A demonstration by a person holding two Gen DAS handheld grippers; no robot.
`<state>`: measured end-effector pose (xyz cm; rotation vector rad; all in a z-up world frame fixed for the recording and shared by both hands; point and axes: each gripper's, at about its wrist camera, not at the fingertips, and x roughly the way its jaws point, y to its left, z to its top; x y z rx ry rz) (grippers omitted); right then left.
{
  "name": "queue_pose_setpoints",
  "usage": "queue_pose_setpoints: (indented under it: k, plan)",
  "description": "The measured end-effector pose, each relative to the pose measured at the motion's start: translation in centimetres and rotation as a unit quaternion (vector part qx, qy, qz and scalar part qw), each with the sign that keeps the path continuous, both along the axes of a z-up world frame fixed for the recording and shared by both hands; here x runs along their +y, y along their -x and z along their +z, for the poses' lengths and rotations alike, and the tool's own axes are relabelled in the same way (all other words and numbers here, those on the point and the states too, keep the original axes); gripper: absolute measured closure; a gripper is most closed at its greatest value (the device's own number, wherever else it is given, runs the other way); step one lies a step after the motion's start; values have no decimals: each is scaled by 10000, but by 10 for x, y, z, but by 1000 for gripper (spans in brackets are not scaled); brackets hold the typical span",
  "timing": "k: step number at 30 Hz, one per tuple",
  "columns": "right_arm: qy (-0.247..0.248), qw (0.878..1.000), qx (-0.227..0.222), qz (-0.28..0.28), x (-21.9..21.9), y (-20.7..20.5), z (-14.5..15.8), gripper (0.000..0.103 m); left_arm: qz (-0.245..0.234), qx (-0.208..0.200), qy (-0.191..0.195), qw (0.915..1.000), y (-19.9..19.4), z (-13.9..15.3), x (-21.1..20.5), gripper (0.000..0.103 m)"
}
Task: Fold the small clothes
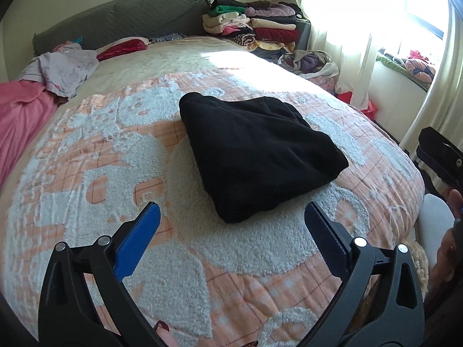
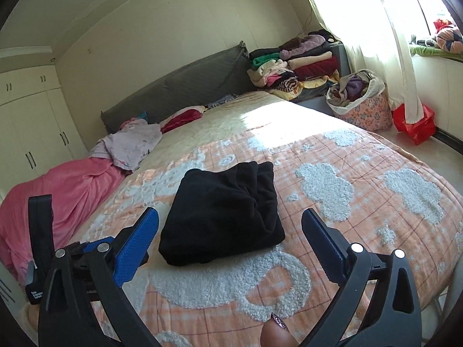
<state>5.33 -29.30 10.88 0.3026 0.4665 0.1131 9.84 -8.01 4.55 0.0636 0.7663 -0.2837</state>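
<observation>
The only container I can see is a floral laundry basket on the floor beside the far side of the bed, near the curtain; it is filled with crumpled clothes, purple and grey ones on top. Next to it a red bag stands on the floor under the curtain. Behind the basket there is a tall stack of folded clothes at the corner of the grey headboard. The black garment, already folded into a thick square, lies in the middle of the orange and white bedspread, and nothing covers it. My left gripper hovers just before its near corner with the fingers spread wide and nothing between them. My right gripper is the same, fingers wide apart; the garment shows between them but the pads do not touch it. At the head of the bed lie a pale lilac cloth, a pink blanket and a red pillow, all well apart from the garment. White wardrobe doors stand on the left.
</observation>
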Motion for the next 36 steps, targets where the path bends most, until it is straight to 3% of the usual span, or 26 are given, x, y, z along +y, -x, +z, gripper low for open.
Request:
queue_pose_setpoints:
  k: [5, 14, 18, 22, 36]
  plan:
    - [291, 9995, 72, 131, 12, 16, -8, 5, 96, -44, 13, 9999, 19, -7, 8, 10]
    - [746, 9943, 755, 98, 31, 18, -62, 5, 272, 258, 294, 9989, 32, -44, 29, 10]
    - [680, 9930, 957, 160, 35, 15, -77, 5, 337, 290, 333, 9985, 31, -47, 38, 10]
    - [896, 9912, 957, 186, 44, 15, -77, 5, 320, 311, 396, 9982, 31, -46, 40, 10]
    - [877, 9910, 994, 173, 44, 16, -78, 5, 433, 340, 375, 9978, 33, -45, 45, 10]
